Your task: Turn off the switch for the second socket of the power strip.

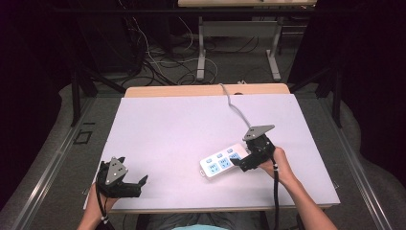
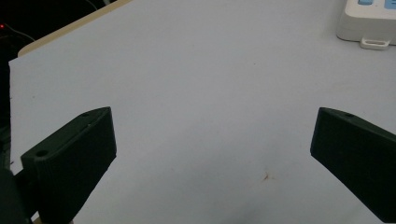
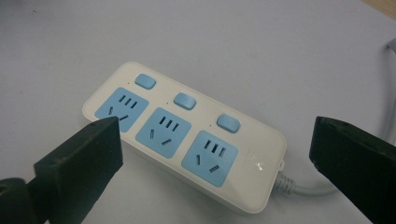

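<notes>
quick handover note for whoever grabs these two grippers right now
Right hand-held gripper: open, jaws wide, nothing between the pads, just above the power strip.
Left hand-held gripper: open, idle at the near left table edge.
Power strip lies flat on the white table, sockets up, no plug in them, cord running to the far edge.
Done: nothing evident from the layout. Left: probably gripping the strip or pressing its switches.

White power strip [image 3: 187, 140], blue sockets, blue switches; black grippers; pale lilac table [image 1: 182, 124].
</notes>
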`<state>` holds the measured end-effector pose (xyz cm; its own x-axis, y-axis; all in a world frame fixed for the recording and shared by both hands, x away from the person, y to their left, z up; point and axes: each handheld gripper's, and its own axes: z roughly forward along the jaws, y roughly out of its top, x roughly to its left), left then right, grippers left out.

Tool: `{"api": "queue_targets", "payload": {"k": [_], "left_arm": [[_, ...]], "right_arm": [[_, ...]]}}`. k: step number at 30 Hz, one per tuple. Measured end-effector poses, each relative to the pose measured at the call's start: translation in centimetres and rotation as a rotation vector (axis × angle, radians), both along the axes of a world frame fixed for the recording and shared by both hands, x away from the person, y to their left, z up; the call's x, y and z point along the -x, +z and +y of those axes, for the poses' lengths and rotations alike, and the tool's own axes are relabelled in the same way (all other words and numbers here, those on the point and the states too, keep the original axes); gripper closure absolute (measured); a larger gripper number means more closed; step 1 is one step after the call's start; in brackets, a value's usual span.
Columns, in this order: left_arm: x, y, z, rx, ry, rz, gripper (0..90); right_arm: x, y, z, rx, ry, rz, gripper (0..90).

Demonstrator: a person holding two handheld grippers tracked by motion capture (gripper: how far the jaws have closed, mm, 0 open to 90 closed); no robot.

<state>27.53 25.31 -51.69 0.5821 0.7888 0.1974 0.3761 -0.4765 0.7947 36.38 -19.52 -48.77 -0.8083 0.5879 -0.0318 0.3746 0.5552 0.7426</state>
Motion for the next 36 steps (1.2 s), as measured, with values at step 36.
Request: {"api": "queue_targets", "payload": {"k": [36], "left_arm": [[0.0,-0.1,-0.2,0.013,-0.001,0.002,0.1]], "right_arm": [[4.0,-1.1,-6.6,-0.015,-0.138,-0.007,0.0]]}}
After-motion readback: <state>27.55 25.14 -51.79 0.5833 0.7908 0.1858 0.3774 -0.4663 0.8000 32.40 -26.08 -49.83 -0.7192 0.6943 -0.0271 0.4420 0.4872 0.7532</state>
